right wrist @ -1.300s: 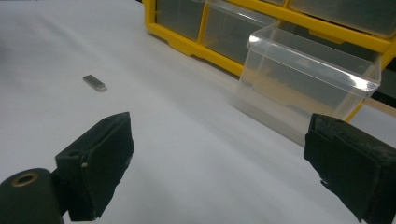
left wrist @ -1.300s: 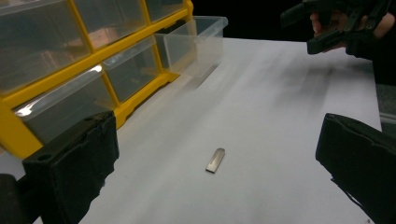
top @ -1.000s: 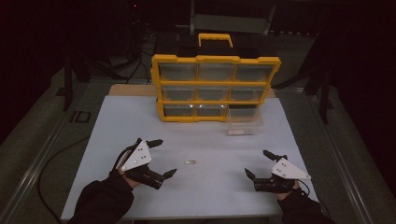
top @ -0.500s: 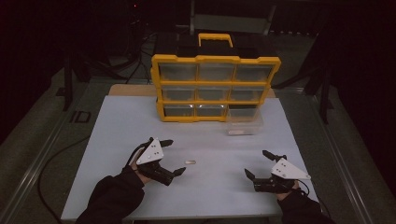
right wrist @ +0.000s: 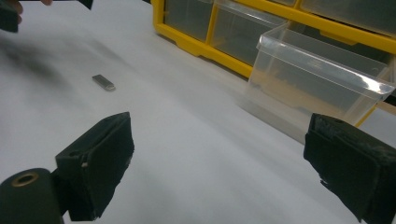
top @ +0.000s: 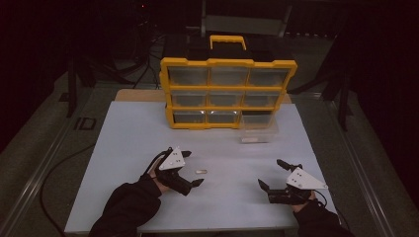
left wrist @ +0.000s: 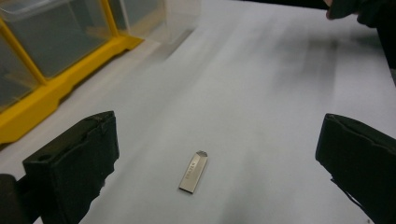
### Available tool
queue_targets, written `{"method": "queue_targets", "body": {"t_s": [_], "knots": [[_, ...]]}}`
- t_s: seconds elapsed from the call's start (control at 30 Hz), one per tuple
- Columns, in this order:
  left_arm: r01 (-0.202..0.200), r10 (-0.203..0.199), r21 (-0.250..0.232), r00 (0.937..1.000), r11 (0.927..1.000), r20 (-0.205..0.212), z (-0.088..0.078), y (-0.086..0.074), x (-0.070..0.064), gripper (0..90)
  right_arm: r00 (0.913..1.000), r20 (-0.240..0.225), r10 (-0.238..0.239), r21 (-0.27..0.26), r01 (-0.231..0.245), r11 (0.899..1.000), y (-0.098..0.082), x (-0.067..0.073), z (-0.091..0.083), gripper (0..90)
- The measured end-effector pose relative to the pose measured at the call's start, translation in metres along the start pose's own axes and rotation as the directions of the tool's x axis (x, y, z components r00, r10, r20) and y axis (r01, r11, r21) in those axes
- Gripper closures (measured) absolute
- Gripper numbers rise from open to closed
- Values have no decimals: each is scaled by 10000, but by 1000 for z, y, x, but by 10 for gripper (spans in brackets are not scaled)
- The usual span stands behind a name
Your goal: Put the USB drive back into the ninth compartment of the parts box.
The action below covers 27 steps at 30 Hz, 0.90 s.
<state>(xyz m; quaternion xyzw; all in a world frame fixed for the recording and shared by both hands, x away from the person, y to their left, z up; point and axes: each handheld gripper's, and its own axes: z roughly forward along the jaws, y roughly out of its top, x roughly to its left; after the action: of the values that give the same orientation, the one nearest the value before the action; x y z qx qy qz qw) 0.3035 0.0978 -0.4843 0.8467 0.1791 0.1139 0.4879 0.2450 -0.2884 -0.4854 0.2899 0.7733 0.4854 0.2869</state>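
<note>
We log a small flat silver metal stick (left wrist: 194, 171) lying on the white table (top: 148, 143), ungrasped, between our left gripper's (top: 190, 168) spread jaws. Our right gripper (top: 272, 175), also spread, holds nothing. A clear plastic drawer (right wrist: 317, 88) sits pulled from the yellow organiser (top: 227, 94); pickup remains.

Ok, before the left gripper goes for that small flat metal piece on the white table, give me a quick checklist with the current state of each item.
1. Left gripper open wider than the piece: ok, jaws stand well apart.
2. Small flat silver metal piece between the jaws' line: ok, it lies flat, roughly centred ahead of them.
3. Piece free of neighbours: ok, bare white table around it.
4. Right gripper out of the way: ok, open, off to the side.
5. Clear plastic drawer pulled out of the yellow organiser: ok.
6. Drawer's contents: cannot tell.
</note>
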Motion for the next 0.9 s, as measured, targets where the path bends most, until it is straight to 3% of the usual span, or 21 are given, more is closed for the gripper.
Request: {"method": "queue_targets", "body": {"t_s": [0.17,0.5,0.63,0.9], "knots": [[-22,25,233,9999,9997,-122,11,1,1,0,10000,-48,-27,8,27,10000,0,0,0,80],[210,-216,780,9997,9967,73,26,-3,11,0,10000,-71,8,0,-8,10000,0,0,0,80],[97,-105,1275,9999,9918,62,33,-4,13,1,10000,-38,39,0,-39,10000,0,0,0,80],[256,-268,1796,9996,9834,44,43,-8,17,82,10000,-15,38,-11,-38,10000,0,0,0,80]]}}
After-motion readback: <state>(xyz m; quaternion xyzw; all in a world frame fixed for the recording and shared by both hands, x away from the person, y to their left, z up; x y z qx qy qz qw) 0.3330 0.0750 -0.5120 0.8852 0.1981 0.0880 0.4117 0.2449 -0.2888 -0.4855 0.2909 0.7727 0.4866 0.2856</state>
